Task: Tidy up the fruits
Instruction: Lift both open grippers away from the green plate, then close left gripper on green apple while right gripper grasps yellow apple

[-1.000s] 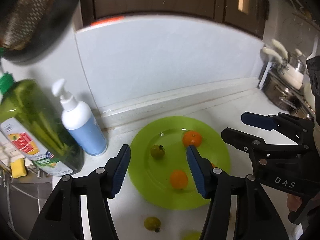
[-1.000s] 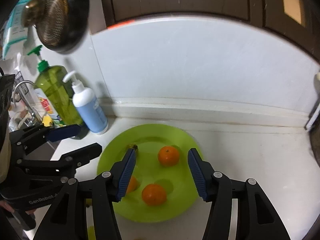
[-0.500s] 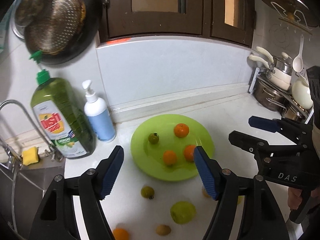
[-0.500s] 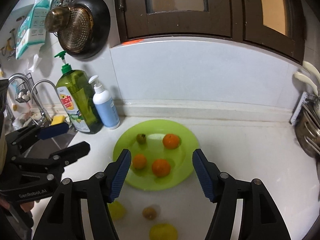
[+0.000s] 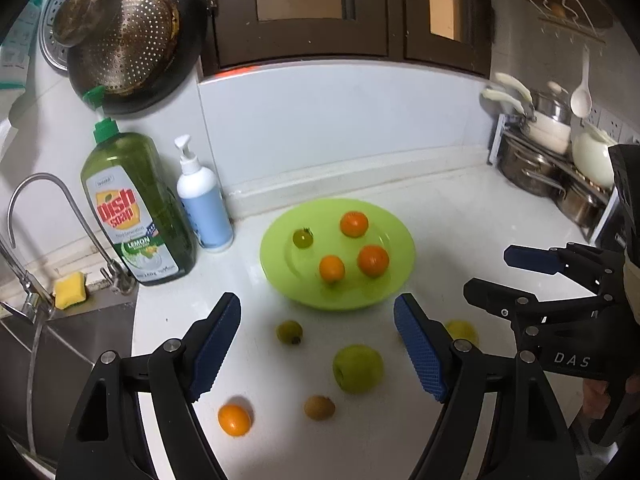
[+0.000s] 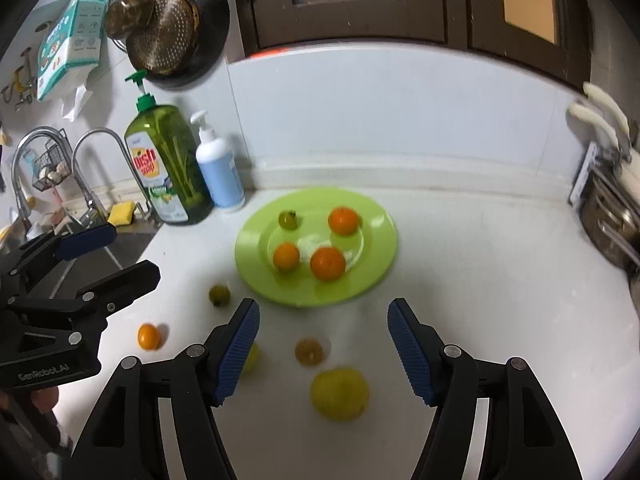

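Observation:
A green plate (image 5: 384,292) (image 6: 372,280) on the white counter holds three oranges (image 5: 373,261) (image 6: 327,263) and a small green tomato (image 5: 303,238) (image 6: 288,220). Loose on the counter in front of it lie a green apple (image 5: 357,368) (image 6: 339,393), a small orange (image 5: 234,420) (image 6: 149,336), a brown kiwi (image 5: 319,407) (image 6: 309,351), a small green fruit (image 5: 289,332) (image 6: 219,294) and a yellow fruit (image 5: 464,330) (image 6: 250,358). My left gripper (image 5: 320,344) and right gripper (image 6: 322,344) are both open and empty, held above the loose fruit.
A green dish soap bottle (image 5: 136,208) (image 6: 172,168) and a white pump bottle (image 5: 204,204) (image 6: 218,168) stand left of the plate. A sink with a tap (image 5: 48,232) lies at the left. A rack of pots (image 5: 552,160) (image 6: 608,208) stands at the right.
Both grippers have pulled back and up from the plate, so the loose fruit on the counter has come into view. Both stay open.

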Motion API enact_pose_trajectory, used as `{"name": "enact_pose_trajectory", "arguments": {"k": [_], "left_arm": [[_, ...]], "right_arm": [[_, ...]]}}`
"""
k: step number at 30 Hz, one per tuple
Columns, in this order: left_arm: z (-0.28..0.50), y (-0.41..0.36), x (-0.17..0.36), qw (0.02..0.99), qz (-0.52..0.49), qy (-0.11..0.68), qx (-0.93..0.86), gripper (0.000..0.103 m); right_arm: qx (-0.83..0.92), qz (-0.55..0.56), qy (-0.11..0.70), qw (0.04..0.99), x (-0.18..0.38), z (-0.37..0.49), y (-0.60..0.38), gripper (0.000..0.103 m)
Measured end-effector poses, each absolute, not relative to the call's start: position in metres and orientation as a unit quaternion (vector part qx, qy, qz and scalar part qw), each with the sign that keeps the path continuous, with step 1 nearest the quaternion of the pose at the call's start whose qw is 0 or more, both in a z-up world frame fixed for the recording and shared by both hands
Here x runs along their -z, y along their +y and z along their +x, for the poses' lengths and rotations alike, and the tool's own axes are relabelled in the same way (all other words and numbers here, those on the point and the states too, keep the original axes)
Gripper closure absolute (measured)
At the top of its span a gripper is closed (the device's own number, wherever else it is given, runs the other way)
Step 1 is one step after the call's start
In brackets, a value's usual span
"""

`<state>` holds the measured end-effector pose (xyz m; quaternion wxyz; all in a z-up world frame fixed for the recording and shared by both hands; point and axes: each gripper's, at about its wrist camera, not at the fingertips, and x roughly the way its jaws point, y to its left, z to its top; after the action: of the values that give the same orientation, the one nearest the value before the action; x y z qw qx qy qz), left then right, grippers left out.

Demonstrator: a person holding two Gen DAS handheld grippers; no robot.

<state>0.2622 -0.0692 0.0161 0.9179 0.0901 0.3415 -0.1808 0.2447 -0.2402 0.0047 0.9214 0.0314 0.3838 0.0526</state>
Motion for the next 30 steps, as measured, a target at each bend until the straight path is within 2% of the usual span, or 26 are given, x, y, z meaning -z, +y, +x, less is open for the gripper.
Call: {"name": "enact_pose_trajectory", "arguments": {"k": [17,30], "left_arm": [[0.251,-0.079,0.055,0.887,0.114,0.395,0.212,0.025],[0.279,-0.099,0.091,0.862,0.117,0.44,0.225,0.036]], "right_arm": [[-0.036,0.042,0.471,0.88,0.06,0.232,-0.243,0.036],[-0.045,0.065,0.506,0.859,0.088,0.247,-0.25,0.036]]}}
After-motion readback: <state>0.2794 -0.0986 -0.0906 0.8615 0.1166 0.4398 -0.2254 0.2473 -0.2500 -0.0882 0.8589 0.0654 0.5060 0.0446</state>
